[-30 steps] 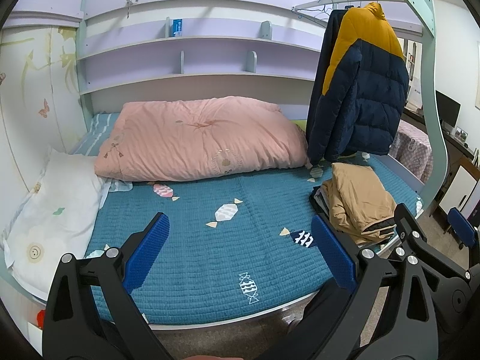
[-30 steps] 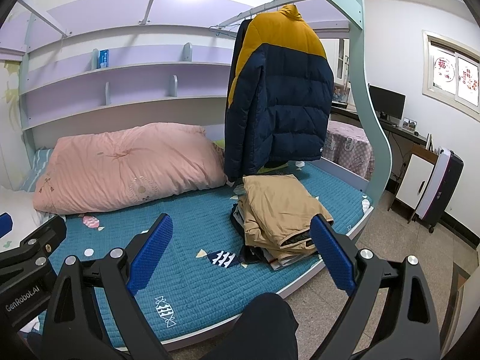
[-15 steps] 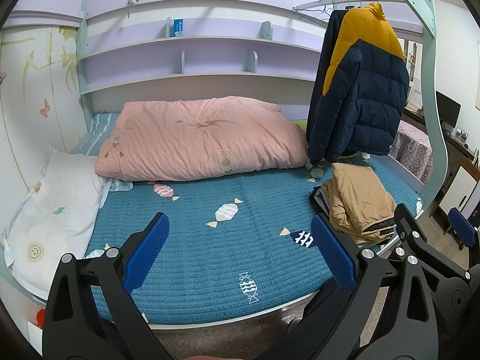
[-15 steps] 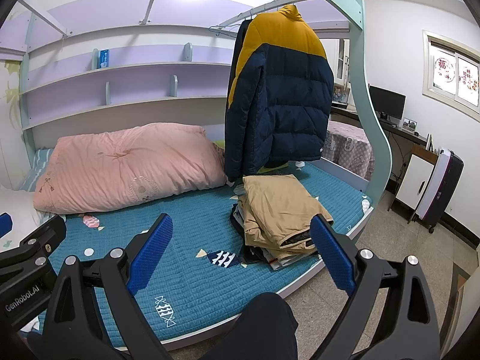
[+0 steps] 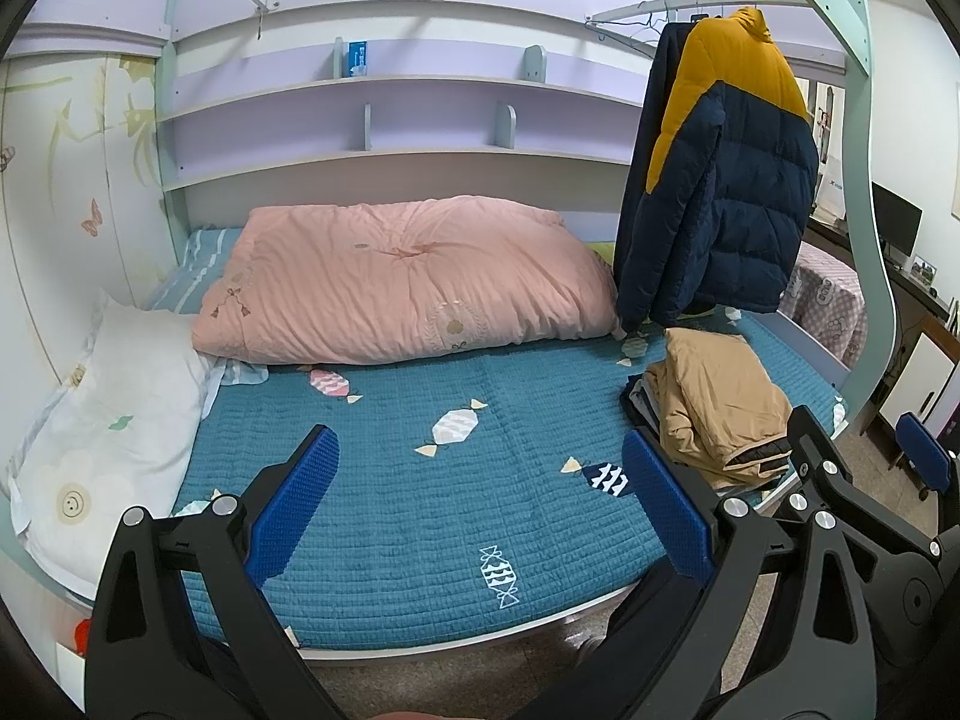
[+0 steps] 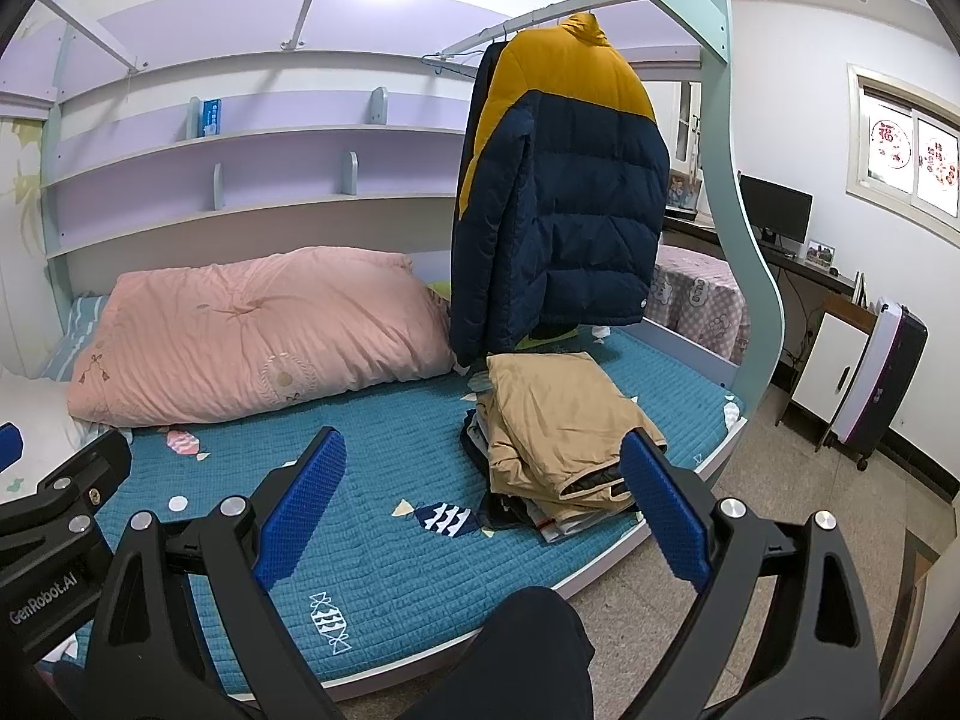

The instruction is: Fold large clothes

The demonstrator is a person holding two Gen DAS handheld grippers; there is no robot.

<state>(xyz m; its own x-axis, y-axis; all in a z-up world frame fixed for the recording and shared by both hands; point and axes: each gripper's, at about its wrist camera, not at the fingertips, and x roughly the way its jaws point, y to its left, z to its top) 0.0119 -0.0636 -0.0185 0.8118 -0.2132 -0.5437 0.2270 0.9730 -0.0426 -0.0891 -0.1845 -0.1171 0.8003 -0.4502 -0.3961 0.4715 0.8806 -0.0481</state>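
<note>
Hanging from a rail ahead of and above both claws, the navy and yellow puffer jacket (image 6: 558,192) is being kept off the bed, presumably as the next large garment to be folded. The left claw (image 5: 474,498) is being held with its jaws wide apart and empty, low before the near edge of the blue quilted bed (image 5: 390,492). The right claw (image 6: 483,501) is likewise being held spread and empty, with the jacket almost straight ahead of it and higher up. Beyond the right claw's right finger, a stack of folded clothes (image 6: 558,426) topped by a tan garment is lying near the bed's edge, directly below the hanging jacket; it is judged that finished items are being collected there so the middle of the bed is kept free as folding space. A pink duvet (image 5: 402,282) is being left bunched far ahead of the left claw, against the back wall, and a white pillow (image 5: 114,414) is lying off to that claw's left. No garment is being touched, so a reach up toward the jacket is judged the likely next step.
</note>
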